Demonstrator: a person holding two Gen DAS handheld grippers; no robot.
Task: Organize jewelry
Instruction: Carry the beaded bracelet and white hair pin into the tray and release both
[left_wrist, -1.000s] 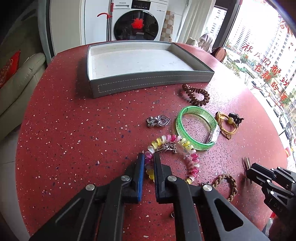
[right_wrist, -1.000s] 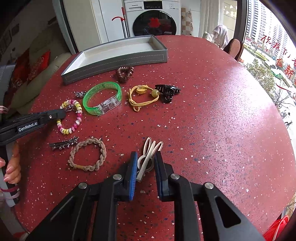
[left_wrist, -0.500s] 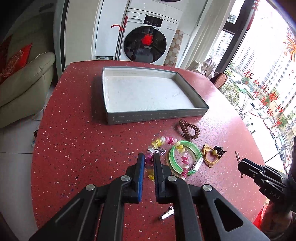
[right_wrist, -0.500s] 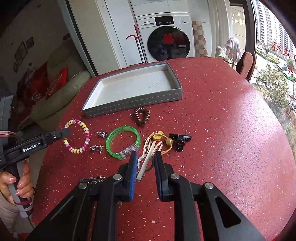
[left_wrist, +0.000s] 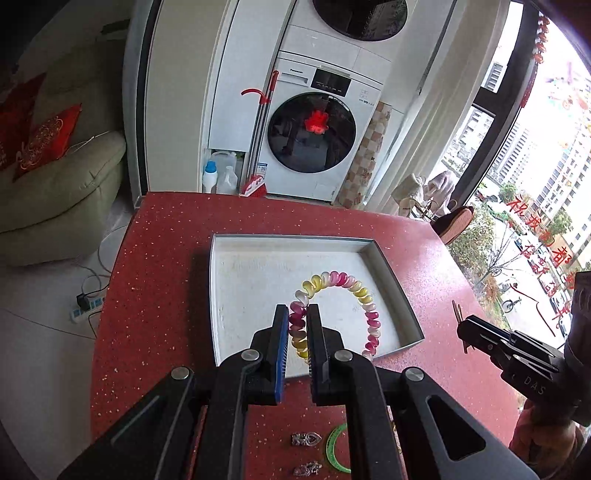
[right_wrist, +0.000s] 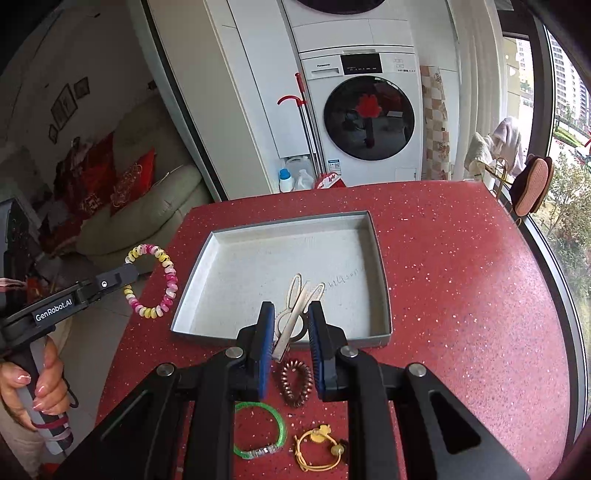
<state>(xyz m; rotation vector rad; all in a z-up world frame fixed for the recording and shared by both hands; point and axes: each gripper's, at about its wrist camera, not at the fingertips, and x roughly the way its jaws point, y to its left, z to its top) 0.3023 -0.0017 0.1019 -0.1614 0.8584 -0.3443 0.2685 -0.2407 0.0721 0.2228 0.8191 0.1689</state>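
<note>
Here, left tongs (left_wrist: 297, 325) pinch a glossy spiral bracelet (left_wrist: 343, 291); right tongs (right_wrist: 291, 325) clamp pale looped hairclips (right_wrist: 295, 306).

Each wrist camera sat just behind its own gripper's fingers, raised above the red table (left_wrist: 155, 295) and tilted down and forward toward the washing machine (right_wrist: 365, 122) at the top of the frame. Both views shared the grey tray (left_wrist: 391, 273) at mid-frame, and each caught the other gripper at its edge: the right gripper (left_wrist: 461, 325) at right, the left gripper (right_wrist: 125, 275) at left.
</note>
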